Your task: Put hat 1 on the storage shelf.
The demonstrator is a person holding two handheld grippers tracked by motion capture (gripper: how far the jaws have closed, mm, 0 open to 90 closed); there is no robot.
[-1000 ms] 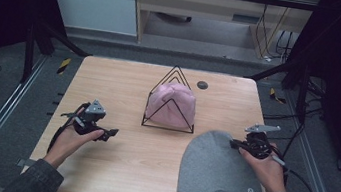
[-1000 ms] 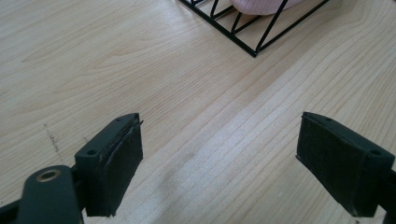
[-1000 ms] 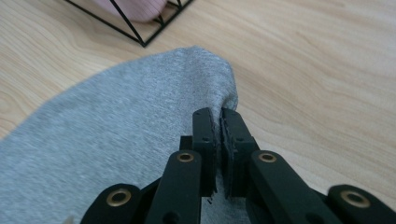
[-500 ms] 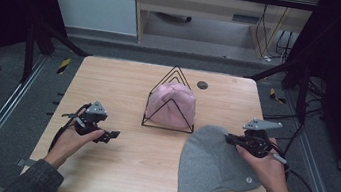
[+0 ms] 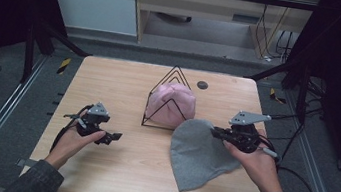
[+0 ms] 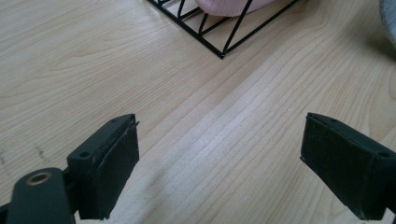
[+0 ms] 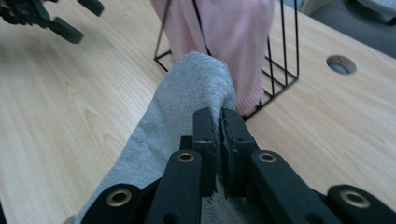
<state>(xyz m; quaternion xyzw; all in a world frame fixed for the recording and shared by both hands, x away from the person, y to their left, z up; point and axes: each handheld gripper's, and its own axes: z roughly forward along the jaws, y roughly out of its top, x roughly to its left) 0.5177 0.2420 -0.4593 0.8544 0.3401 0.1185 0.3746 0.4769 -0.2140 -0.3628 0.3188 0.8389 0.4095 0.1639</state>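
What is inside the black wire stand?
A pink beanie sits inside the black wire stand. The grey beanie, lifted by the right gripper, covers its lower right corner.

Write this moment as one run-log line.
right hand-held gripper: shut on grey beanie, lifting | left hand-held gripper: open, empty | pink beanie: on wire rack

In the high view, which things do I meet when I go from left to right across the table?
Left gripper → black wire rack holding the pink hat → grey hat → right gripper.

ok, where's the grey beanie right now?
High view: the grey beanie is right of the table's centre, its edge pinched in the right gripper, just in front of the wire rack holding the pink beanie.
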